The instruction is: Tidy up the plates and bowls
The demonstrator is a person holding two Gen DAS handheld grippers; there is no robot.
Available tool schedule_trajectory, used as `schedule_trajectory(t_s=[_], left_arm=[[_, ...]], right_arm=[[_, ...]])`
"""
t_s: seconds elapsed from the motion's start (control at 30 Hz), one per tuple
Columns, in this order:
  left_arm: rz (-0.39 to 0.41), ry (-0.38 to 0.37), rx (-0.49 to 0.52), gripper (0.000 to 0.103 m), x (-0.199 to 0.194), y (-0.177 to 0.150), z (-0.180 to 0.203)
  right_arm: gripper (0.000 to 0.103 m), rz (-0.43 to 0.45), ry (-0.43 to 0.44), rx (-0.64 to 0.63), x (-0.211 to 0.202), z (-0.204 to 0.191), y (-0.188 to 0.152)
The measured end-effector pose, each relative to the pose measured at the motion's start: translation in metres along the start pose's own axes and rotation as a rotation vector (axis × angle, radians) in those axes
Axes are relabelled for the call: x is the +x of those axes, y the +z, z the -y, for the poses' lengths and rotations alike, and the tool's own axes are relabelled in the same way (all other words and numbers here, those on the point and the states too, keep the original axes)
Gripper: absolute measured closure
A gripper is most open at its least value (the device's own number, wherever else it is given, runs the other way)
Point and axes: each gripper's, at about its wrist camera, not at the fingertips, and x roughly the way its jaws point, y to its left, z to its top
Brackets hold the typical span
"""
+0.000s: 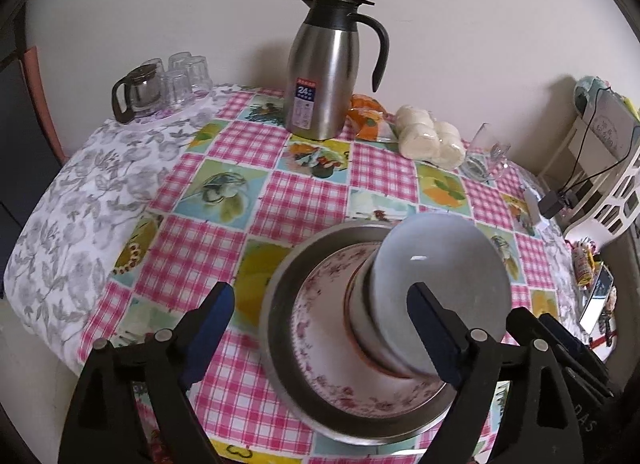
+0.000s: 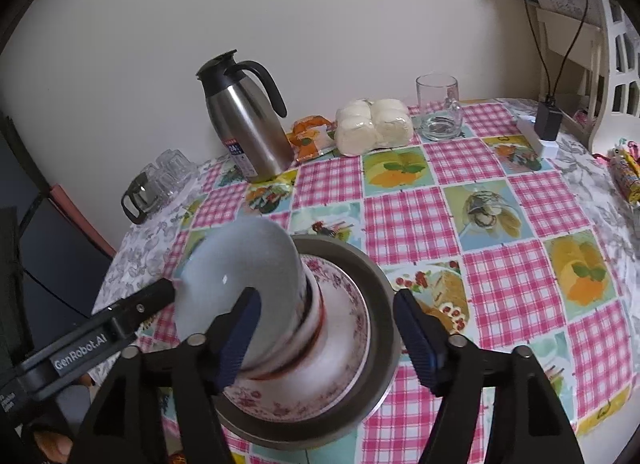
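A stack stands near the table's front edge: a metal pan (image 1: 280,328) (image 2: 380,304) holds a pink floral plate (image 1: 320,304) (image 2: 352,304), and on it sit several nested bowls with a pale blue-white bowl (image 1: 440,268) (image 2: 248,260) on top. My left gripper (image 1: 320,324) is open, its fingers either side of the stack's left part, the right finger over the top bowl. My right gripper (image 2: 328,328) is open over the stack's right side. The left gripper's finger (image 2: 132,308) shows at the bowl's left.
A steel thermos jug (image 1: 324,72) (image 2: 248,124) stands at the back. A glass pot and several glasses (image 1: 160,84) sit back left. Wrapped buns (image 1: 428,136) (image 2: 372,124), an orange packet (image 2: 312,136), a glass mug (image 2: 438,108), a charger (image 2: 546,124) and a white chair (image 2: 616,44) lie back right.
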Motion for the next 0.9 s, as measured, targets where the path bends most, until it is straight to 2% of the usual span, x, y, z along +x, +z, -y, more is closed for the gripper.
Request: schedule_trajectory(t_s=[0.33, 0.4, 0.57, 0.77, 0.9], left_arm=[[-0.022, 0.037, 0.016, 0.004, -0.003, -0.035, -0.014], [-0.028, 0.039, 0.023, 0.004, -0.003, -0.042, -0.017], [-0.047, 0.053, 0.047, 0.004, -0.003, -0.059, -0.02], [-0.058, 0.01, 0.069, 0.004, -0.007, -0.073, -0.017], [-0.066, 0.029, 0.093, 0.004, -0.007, -0.08, -0.012]], right_arm=[[0.01, 0.014, -0.02, -0.03, -0.01, 0.002, -0.03], [0.003, 0.01, -0.023, -0.029, -0.011, 0.003, -0.035], [0.0, -0.004, -0.041, -0.031, -0.01, 0.008, -0.051], [0.0, -0.015, -0.074, -0.032, -0.011, 0.013, -0.068], [0.0, -0.024, -0.091, -0.025, -0.013, 0.018, -0.078]])
